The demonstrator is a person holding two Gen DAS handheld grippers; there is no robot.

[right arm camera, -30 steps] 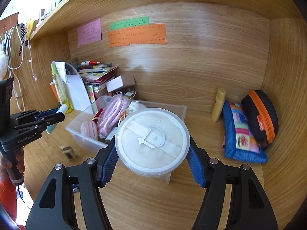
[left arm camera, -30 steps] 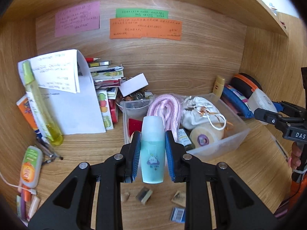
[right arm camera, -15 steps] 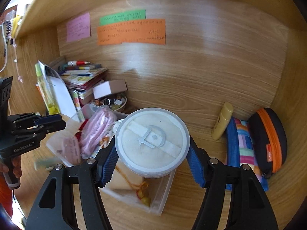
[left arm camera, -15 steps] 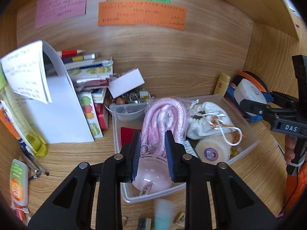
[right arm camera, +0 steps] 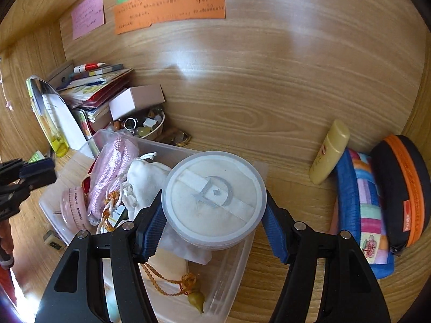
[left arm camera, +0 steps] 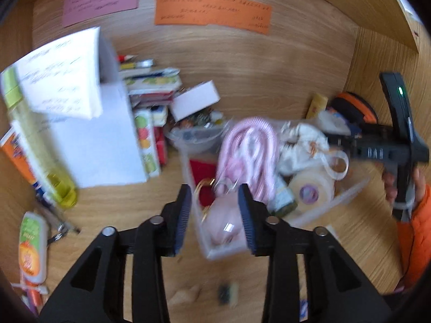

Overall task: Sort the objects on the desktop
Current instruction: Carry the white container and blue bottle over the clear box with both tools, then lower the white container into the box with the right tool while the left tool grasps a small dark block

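A clear plastic bin holds a pink cord bundle, a white drawstring pouch, a pink round case and a tape roll. My left gripper is open and empty over the bin's near left corner. My right gripper is shut on a round clear powder-puff case and holds it above the bin's right side.
A folded white paper, stacked books, a white box and a yellow-green bottle stand at the back left. A yellow tube, a striped pouch and a black-orange case lie at the right. Small bits lie on the desk.
My left gripper let go of the teal bottle and moved forward over the bin; the bottle is out of view. My right gripper carried the puff case forward over the bin.
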